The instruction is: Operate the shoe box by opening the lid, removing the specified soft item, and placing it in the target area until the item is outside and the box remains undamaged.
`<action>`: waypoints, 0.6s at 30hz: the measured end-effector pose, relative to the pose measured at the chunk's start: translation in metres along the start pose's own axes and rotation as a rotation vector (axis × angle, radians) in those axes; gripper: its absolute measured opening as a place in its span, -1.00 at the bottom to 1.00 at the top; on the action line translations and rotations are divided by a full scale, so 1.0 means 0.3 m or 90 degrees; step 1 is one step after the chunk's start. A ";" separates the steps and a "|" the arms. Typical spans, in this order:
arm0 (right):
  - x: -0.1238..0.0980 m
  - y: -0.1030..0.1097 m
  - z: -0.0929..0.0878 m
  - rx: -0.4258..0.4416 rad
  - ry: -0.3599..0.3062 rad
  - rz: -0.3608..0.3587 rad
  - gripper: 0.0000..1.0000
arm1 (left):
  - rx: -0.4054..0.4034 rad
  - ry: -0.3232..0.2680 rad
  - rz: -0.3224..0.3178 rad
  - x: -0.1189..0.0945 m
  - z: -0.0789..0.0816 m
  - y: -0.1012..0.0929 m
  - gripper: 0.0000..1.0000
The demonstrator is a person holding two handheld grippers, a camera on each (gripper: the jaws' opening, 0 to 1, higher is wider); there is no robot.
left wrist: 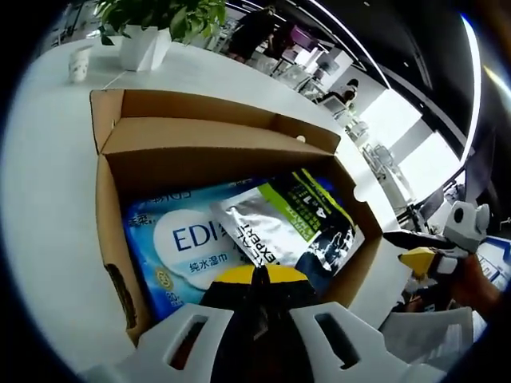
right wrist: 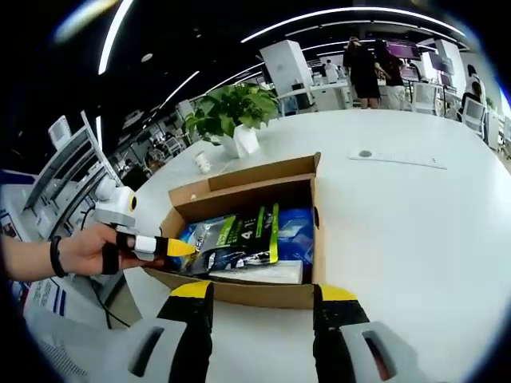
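The open cardboard shoe box (left wrist: 192, 136) lies on the white table (left wrist: 48, 199), its lid folded back. Inside are a blue wet-wipes pack (left wrist: 180, 239) and, partly on top of it, a silver, black and green pouch (left wrist: 287, 223). My left gripper (left wrist: 255, 275) is shut, its yellow tips meeting just above the near end of the pouch; I cannot see anything held between them. From the right gripper view, the left gripper (right wrist: 182, 248) reaches over the box's left wall (right wrist: 172, 219) in a person's hand. My right gripper (right wrist: 263, 291) stands open in front of the box (right wrist: 239, 294), apart from it.
A potted plant (right wrist: 239, 120) in a white pot and a paper cup (right wrist: 204, 162) stand beyond the box. Loose papers (left wrist: 431, 335) lie off the table edge near the right gripper (left wrist: 419, 257). The table (right wrist: 399, 223) stretches wide to the right. People stand far behind.
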State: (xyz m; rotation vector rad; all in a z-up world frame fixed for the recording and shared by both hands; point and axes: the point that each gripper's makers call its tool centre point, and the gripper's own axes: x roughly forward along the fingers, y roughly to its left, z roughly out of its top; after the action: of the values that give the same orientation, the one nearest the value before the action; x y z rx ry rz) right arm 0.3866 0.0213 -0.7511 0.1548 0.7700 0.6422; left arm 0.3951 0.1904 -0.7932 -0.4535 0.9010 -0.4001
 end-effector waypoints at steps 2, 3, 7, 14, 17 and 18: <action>-0.005 0.000 0.005 -0.003 -0.004 -0.002 -0.05 | -0.001 0.000 -0.001 0.002 0.001 0.002 -0.99; -0.006 0.000 0.009 -0.003 -0.006 -0.002 -0.05 | -0.001 0.000 0.000 0.003 0.001 0.002 -0.99; -0.006 -0.002 0.035 -0.008 -0.013 -0.003 -0.06 | 0.000 0.001 0.001 0.004 0.000 0.002 -0.99; 0.014 0.025 0.074 -0.011 -0.019 0.008 -0.07 | 0.002 0.001 0.000 0.006 0.001 0.004 -0.99; 0.037 0.036 0.078 -0.010 -0.014 0.013 -0.08 | 0.001 0.001 -0.001 0.006 0.001 0.004 -0.99; 0.043 0.038 0.077 -0.012 -0.012 0.013 -0.08 | 0.002 0.001 -0.001 0.007 0.001 0.004 -0.99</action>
State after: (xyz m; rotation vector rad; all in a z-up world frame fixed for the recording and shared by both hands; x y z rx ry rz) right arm 0.4040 0.0402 -0.7381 0.1511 0.7449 0.6673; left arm 0.3966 0.1905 -0.7952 -0.4517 0.9015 -0.4032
